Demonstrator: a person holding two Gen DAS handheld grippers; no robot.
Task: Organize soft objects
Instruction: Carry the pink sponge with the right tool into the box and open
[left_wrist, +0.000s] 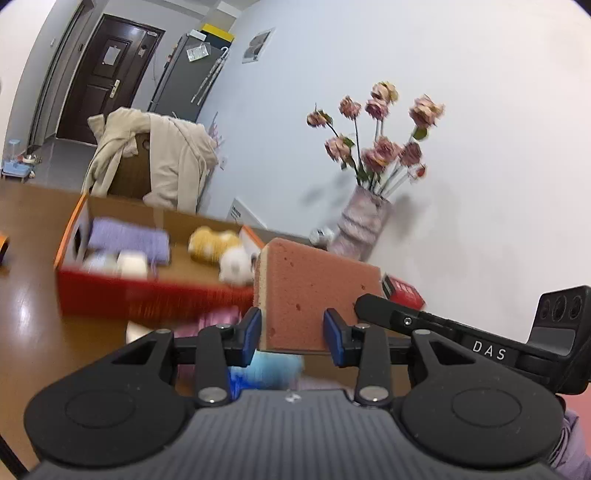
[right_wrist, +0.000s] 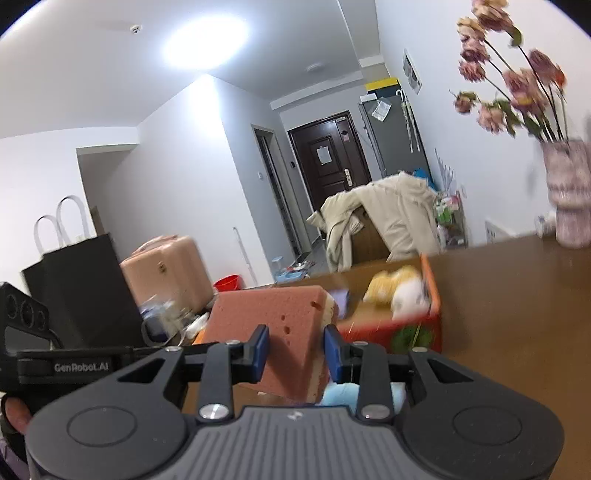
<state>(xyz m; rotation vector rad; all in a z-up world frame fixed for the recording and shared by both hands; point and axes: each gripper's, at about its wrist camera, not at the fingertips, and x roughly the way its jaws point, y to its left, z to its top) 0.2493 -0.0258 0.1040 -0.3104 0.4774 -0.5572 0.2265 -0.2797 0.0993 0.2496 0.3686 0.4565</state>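
Item: we hold one pink sponge (left_wrist: 314, 295) aloft, left gripper (left_wrist: 291, 332) and right gripper (right_wrist: 295, 350) both clamped on it. Filed in cardboard box (left_wrist: 147, 291): plush toys, yarn. Outstanding on table (left_wrist: 33, 332): blue and pink items.

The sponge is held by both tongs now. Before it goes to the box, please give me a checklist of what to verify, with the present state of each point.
1. Left tongs grip the sponge: ok, both blue pads press its sides.
2. Right tongs grip the sponge: ok, pads press on it, near one end.
3. Sponge is lifted clear of the table: ok, soft items show beneath it.
4. Box has free space: ok, bare cardboard floor lies between the purple cloth and the yellow plush.
5. Path to the box is free: cannot tell, the picture is blurred.
6. Vase stands away from the path: ok, it is off to the side by the wall.
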